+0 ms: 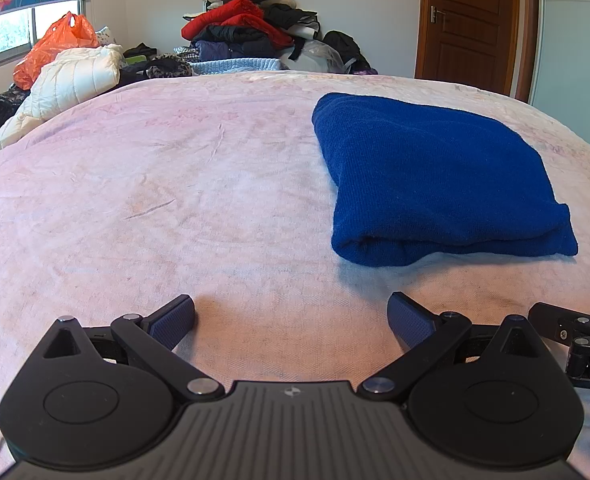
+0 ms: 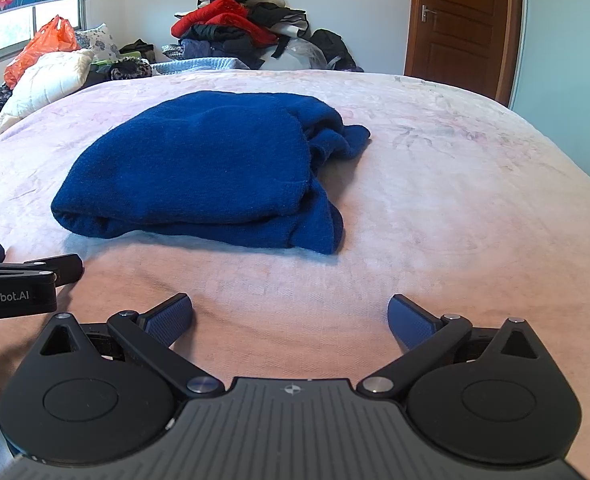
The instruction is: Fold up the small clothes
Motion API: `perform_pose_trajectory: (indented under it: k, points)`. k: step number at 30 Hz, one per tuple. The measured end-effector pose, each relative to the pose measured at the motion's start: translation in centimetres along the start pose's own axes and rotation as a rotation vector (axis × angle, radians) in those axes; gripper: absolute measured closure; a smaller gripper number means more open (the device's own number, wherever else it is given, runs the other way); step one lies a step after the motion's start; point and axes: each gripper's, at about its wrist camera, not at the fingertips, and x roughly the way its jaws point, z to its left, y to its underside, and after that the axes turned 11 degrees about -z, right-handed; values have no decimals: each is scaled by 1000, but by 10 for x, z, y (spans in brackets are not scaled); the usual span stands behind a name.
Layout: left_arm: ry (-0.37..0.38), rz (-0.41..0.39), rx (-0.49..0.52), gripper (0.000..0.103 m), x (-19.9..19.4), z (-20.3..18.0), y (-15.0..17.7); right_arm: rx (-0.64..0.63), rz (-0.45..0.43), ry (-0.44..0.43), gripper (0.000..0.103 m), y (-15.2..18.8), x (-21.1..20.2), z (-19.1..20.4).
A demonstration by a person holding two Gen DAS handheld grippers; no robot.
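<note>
A blue knit garment lies folded into a thick bundle on the pink bedspread. In the right wrist view the garment sits ahead and left, with a loose bunched part sticking out at its far right side. My left gripper is open and empty, low over the bed, short of the garment's near left corner. My right gripper is open and empty, just short of the garment's near edge. The left gripper's fingers show at the left edge of the right wrist view.
A heap of red, black and grey clothes is piled beyond the far edge of the bed. A white quilted jacket and an orange plastic bag lie at the far left under a window. A brown door stands at the far right.
</note>
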Motion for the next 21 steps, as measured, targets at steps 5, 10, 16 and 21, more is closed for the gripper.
perform_pose_trajectory:
  k: [5,10,16,21]
  points:
    - [0,0,0,0,0,0,0,-5,-2,-7,0,1,-2,1]
    - [0,0,0,0,0,0,0,-11,1,-3,0,1,-1,2]
    - [1,1,0,0,1,0,0,-10,-3,-1,0,0,-1,1]
    - [13,8,4,0,0,2,-1,8,-21,-4,0,-6,-12,1]
